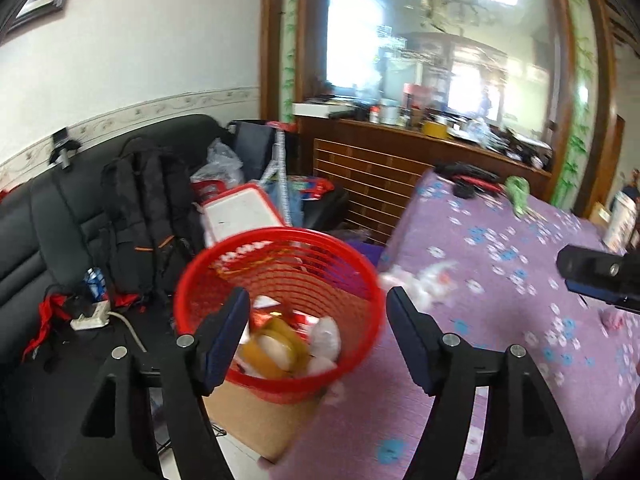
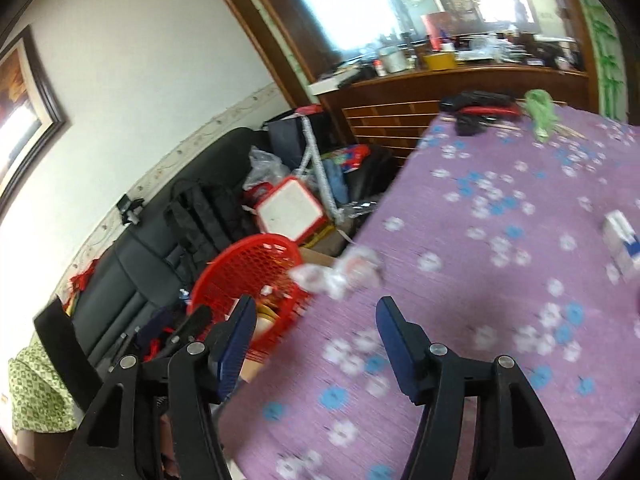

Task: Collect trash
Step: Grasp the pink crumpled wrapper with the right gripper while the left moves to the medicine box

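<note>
A red mesh trash basket stands beside the purple flowered table, holding a yellow tape roll and white crumpled paper. My left gripper is open and empty, right above the basket. A crumpled clear wrapper lies at the table's left edge by the basket; it also shows in the right wrist view. My right gripper is open and empty, low over the table near the wrapper and the basket. It shows at the right edge of the left wrist view.
A black sofa with a backpack, bags and a white-and-red box is left of the basket. A green scrap and black-red items lie at the table's far end. A small white-blue carton sits at right. A cardboard box is under the basket.
</note>
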A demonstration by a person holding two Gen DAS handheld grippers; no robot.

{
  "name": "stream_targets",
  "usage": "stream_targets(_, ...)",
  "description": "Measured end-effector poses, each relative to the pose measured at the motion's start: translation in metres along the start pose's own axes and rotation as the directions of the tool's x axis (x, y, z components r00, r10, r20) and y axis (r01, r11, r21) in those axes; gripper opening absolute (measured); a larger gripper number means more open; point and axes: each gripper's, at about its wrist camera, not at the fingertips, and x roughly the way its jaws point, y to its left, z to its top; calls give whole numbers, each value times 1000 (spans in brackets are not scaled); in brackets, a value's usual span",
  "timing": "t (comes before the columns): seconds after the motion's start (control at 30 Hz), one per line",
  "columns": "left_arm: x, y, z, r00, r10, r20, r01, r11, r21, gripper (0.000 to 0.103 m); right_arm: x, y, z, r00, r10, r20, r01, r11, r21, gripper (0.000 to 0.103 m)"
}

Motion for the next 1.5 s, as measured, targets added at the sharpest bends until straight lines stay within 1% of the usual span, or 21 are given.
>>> stream_targets(0.17,-6,-39,-6,998,-65,-16,66,996,63,70,-33,-40,-17,998,-49,27,48,997,59,66)
stream_targets(0.37,-13,-91,-13,989,-141,-52,147,980,135,71,-81,-93,-29,991,-118,70,104,979,176,66)
stream_targets(0.53,-20,-133,-16,972,-210,-106,227,954,197,71,-122,-144,-32,973,-204,110,165,943,290,66)
stream_targets(0.6,-26,-151,-17,960,-250,-129,273,936,220,71,-139,-171,-31,956,-273,111,219,911,350,69)
stream_targets(0.7,-37,-182,-13,934,-314,-170,350,901,256,71,-155,-205,-28,937,-337,93,270,866,421,70)
stream_targets(0.77,-43,-198,-10,912,-355,-205,401,876,267,71,-154,-225,-23,929,-366,50,311,848,430,71)
stream_targets(0.8,-45,-204,-8,900,-374,-222,425,864,268,71,-152,-240,-20,922,-387,8,344,828,442,71)
stream_targets(0.87,-50,-220,-5,863,-425,-274,492,832,257,71,-149,-260,-19,918,-397,-14,358,810,465,71)
stream_targets(0.9,-50,-229,-3,839,-451,-305,526,815,243,71,-144,-267,-18,917,-398,-38,369,806,462,71)
stream_targets(0.93,-48,-236,-3,824,-464,-324,545,806,231,71,-138,-273,-17,915,-399,-58,379,802,463,71)
stream_targets(0.97,-47,-242,-2,817,-469,-337,553,802,226,71,-134,-278,-16,915,-399,-63,380,798,468,71)
stream_targets(1.0,-44,-249,-1,814,-465,-348,554,802,224,71,-129,-282,-16,915,-397,-69,381,798,467,71)
stream_targets(1.13,-33,-272,7,829,-432,-354,524,820,229,71,-105,-286,-13,914,-394,-95,396,817,419,71)
stream_targets(1.17,-30,-276,9,831,-427,-356,519,825,222,71,-98,-286,-13,908,-407,-102,413,821,393,70)
stream_targets(1.2,-28,-280,11,832,-424,-358,515,829,217,71,-93,-286,-13,904,-414,-107,422,824,378,61)
stream_targets(1.23,-26,-283,13,833,-420,-360,512,831,215,71,-89,-288,-15,902,-418,-110,428,827,364,44)
stream_targets(1.27,-24,-286,16,836,-414,-360,506,835,214,71,-85,-290,-17,899,-422,-118,435,829,353,39)
stream_targets(1.33,-21,-293,22,845,-401,-354,492,843,217,71,-85,-294,-20,912,-400,-92,406,842,355,36)
stream_targets(1.4,-17,-305,28,853,-387,-350,477,850,223,71,-92,-297,-22,912,-406,-58,399,848,349,35)
stream_targets(1.47,-9,-318,33,856,-376,-355,468,854,226,71,-104,-303,-23,924,-382,-3,356,857,373,35)
stream_targets(1.5,-3,-328,35,856,-369,-363,465,856,226,71,-110,-305,-22,925,-379,21,342,855,390,35)
